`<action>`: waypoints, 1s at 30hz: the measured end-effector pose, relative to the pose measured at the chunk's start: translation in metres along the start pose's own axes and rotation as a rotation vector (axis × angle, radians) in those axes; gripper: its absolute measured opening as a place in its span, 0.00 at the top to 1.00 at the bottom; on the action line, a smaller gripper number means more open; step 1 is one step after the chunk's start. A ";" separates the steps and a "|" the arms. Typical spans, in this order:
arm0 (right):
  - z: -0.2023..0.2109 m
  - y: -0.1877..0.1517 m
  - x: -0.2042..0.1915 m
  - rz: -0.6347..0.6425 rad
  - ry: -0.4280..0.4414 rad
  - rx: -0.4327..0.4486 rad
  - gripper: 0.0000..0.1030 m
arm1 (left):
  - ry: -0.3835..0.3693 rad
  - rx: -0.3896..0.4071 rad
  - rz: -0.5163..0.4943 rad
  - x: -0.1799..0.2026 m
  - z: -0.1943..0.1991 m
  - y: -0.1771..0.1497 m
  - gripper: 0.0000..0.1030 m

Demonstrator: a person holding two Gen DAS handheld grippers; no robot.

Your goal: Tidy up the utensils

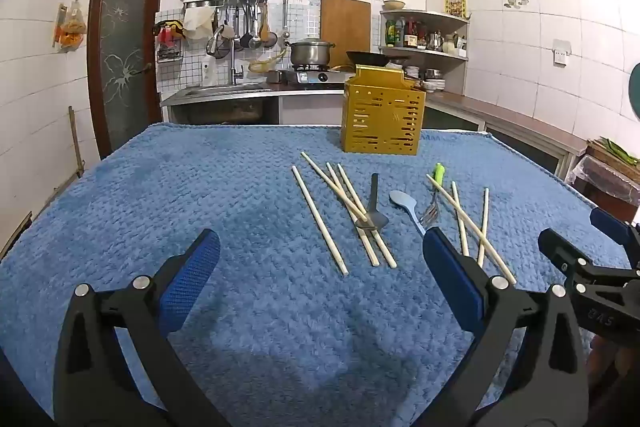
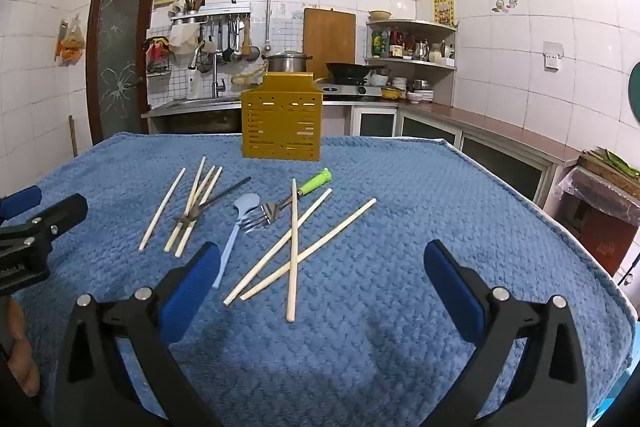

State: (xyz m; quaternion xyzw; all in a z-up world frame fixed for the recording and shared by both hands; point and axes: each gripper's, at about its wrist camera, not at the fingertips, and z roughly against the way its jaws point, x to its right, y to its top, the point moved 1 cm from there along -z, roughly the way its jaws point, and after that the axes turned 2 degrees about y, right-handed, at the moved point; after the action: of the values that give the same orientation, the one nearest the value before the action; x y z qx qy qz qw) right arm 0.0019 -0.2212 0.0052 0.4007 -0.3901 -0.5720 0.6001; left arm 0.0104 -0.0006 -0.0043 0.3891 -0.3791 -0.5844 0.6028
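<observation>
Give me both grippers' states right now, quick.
Left gripper: open, holding nothing.
Right gripper: open, holding nothing.

At the back we see white wall tiles and a brown door (image 1: 127, 47) with a flower on its glass, on the left of the picture. A silver pot (image 1: 311, 51) sits on the stove (image 1: 316, 77). A wooden cutting board (image 1: 345, 31) leans behind it. Bottles fill a corner shelf (image 1: 426, 35), upper right.
</observation>
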 end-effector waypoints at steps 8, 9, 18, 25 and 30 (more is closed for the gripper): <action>-0.001 0.000 -0.001 -0.008 -0.005 -0.003 0.04 | -0.001 0.028 0.007 -0.001 0.005 -0.001 0.05; -0.001 0.000 -0.001 -0.008 -0.006 -0.003 0.04 | -0.001 0.027 0.006 -0.001 0.005 -0.001 0.05; -0.001 -0.003 0.000 -0.016 -0.009 -0.005 0.04 | 0.002 0.021 0.010 0.001 0.006 -0.004 0.05; -0.001 -0.002 0.001 -0.018 -0.009 -0.008 0.04 | 0.001 0.012 0.013 -0.001 0.002 -0.001 0.05; -0.001 -0.002 0.001 -0.018 -0.009 -0.008 0.04 | -0.001 0.012 0.012 -0.001 0.002 -0.001 0.05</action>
State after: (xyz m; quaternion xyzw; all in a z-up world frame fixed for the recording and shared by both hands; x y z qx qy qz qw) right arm 0.0023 -0.2219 0.0026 0.3993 -0.3869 -0.5806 0.5948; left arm 0.0076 0.0005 -0.0046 0.3903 -0.3853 -0.5784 0.6039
